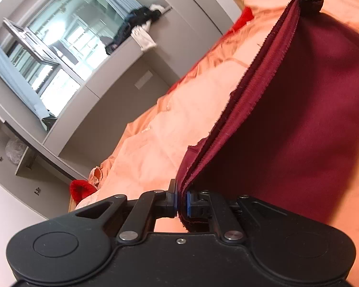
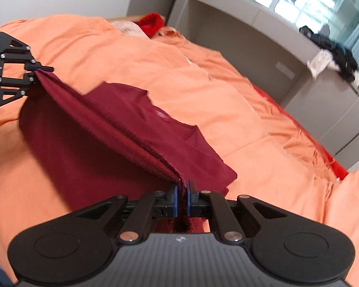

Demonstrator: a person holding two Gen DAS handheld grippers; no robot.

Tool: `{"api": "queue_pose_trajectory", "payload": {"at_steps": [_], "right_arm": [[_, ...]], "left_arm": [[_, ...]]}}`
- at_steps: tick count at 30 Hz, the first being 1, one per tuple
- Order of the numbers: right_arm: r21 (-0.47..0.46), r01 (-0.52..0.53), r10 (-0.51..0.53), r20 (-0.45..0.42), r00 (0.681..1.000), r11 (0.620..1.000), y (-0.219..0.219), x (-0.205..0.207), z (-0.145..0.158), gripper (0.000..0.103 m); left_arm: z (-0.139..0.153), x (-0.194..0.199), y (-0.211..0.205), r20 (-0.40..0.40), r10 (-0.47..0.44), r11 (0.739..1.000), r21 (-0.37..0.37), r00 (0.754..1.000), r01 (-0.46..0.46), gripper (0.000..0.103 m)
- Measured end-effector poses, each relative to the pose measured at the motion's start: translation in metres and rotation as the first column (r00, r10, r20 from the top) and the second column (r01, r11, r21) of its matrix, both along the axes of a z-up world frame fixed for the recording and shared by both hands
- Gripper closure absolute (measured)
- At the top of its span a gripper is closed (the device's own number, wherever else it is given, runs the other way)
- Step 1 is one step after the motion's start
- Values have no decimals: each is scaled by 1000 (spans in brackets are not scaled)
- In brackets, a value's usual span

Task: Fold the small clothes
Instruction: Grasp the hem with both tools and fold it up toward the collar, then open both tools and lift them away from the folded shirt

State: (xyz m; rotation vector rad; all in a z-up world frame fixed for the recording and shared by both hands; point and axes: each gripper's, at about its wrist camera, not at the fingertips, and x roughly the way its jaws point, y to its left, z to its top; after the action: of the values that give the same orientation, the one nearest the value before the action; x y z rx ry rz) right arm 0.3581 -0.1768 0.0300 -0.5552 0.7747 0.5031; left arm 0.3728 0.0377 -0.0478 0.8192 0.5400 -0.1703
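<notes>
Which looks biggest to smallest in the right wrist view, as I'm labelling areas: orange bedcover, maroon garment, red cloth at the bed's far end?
1. orange bedcover
2. maroon garment, held up by both grippers
3. red cloth, though it lies farthest from the camera, so it may only look small

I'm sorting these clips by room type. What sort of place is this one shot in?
Most likely a bedroom. The dark red garment is being folded over a bed with an orange sheet; beside it stands a built-in grey ledge under a window, with a heap of clothes lying on it.
</notes>
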Motion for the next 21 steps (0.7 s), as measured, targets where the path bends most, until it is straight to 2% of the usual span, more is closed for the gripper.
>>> {"api": "queue_pose_trajectory", "payload": {"at_steps": [2, 8, 14, 15, 17, 18, 19, 21], "right_arm": [[-1, 12, -12, -29, 1000, 1000, 1, 29, -12, 96], [12, 51, -49, -127, 991, 999, 3, 111, -45, 96], [28, 77, -69, -219, 973, 997, 0, 171, -77, 96], [32, 76, -66, -237, 969, 997, -1, 177, -83, 96], [50, 86, -69, -271, 960, 995, -4, 190, -94, 95], [65, 105, -85, -258, 962, 992, -7, 195, -97, 84], [85, 126, -102, -240, 965, 988, -12, 199, -99, 63], [156, 178, -150, -177, 973, 972, -28, 200, -92, 52]], "left_arm": [[-10, 32, 2, -29, 7, 1000, 5, 1000, -6, 95], [-41, 120, 15, -154, 33, 998, -53, 987, -42, 95], [-64, 170, 27, -237, 42, 994, -88, 971, -64, 94], [-68, 175, 29, -265, 41, 993, -98, 963, -69, 90], [-74, 179, 38, -287, 52, 987, -133, 956, -93, 74], [-74, 181, 44, -284, 76, 979, -158, 956, -125, 47], [-74, 183, 52, -270, 110, 967, -194, 957, -165, 28], [-61, 186, 77, -238, 156, 920, -319, 959, -229, 21]]}}
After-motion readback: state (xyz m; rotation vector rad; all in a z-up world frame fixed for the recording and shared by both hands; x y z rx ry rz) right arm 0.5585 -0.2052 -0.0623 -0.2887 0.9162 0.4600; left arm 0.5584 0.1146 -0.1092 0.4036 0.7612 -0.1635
